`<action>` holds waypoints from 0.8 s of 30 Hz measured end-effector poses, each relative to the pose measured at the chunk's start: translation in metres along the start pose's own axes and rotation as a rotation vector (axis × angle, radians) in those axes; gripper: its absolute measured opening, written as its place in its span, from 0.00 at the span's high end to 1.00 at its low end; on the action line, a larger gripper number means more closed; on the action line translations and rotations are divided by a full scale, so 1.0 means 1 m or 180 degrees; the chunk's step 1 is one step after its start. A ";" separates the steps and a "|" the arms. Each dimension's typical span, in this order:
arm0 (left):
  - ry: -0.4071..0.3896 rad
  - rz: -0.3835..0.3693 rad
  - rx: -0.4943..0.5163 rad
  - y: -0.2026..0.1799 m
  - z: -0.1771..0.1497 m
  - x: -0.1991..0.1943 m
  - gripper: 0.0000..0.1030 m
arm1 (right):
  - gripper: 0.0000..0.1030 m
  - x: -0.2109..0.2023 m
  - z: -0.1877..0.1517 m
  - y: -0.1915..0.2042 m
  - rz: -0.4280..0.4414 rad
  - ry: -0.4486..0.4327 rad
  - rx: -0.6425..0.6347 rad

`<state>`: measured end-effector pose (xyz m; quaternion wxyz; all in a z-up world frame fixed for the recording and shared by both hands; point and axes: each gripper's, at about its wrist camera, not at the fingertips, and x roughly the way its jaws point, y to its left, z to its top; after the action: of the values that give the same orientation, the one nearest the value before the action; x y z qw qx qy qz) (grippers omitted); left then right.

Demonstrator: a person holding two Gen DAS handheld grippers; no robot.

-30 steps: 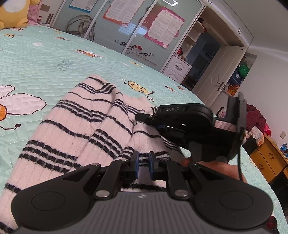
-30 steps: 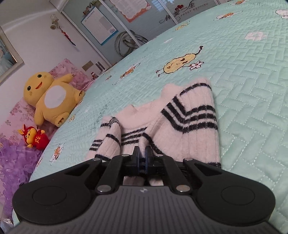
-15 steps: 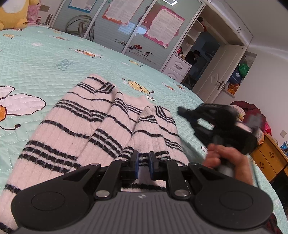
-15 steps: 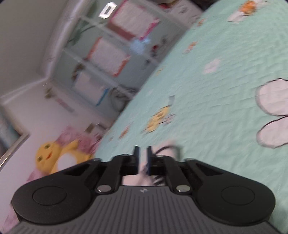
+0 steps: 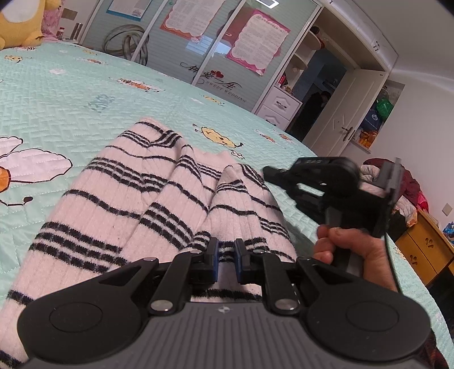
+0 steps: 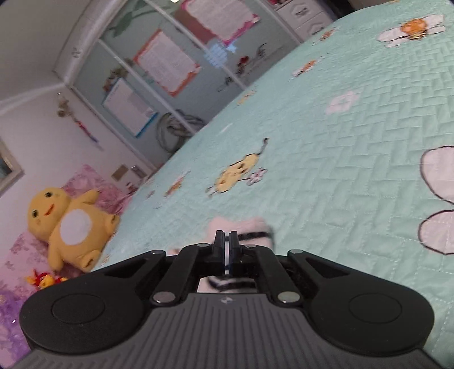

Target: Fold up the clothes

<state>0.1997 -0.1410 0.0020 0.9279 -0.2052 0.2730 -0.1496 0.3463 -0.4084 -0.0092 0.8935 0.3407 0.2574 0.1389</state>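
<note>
Left wrist view sits low, right behind its own fingers (image 5: pixel 211 252), close over the striped sweater (image 5: pixel 159 198), facing across the bed (image 5: pixel 85 99) toward the wardrobe doors (image 5: pixel 198 37) and the open doorway. It also catches the right gripper (image 5: pixel 269 171) from the side, at right.

Right wrist view also sits low behind its fingers (image 6: pixel 218 244), tilted, slightly blurred, facing across the quilt toward the yellow plush toy (image 6: pixel 71 224) and wardrobe.

Shared: sweater edge (image 6: pixel 255 230), bed, wardrobe posters, plush toy (image 5: pixel 17 25).
</note>
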 end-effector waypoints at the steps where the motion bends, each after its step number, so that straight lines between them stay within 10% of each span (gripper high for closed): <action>1: 0.0002 0.0000 0.0000 0.000 0.000 0.000 0.85 | 0.97 0.009 -0.002 -0.002 -0.0080 0.0094 -0.0055; 21: 0.0022 0.0010 0.0049 0.000 0.000 0.000 0.85 | 0.96 -0.021 -0.008 0.010 0.0339 0.0380 0.0005; 24: 0.0022 0.0009 0.0047 0.000 0.001 0.000 0.85 | 0.98 -0.003 -0.018 0.008 -0.0007 0.0545 -0.0182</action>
<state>0.2003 -0.1405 0.0022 0.9287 -0.1974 0.2754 -0.1510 0.3331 -0.3947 -0.0138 0.8778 0.3016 0.3291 0.1738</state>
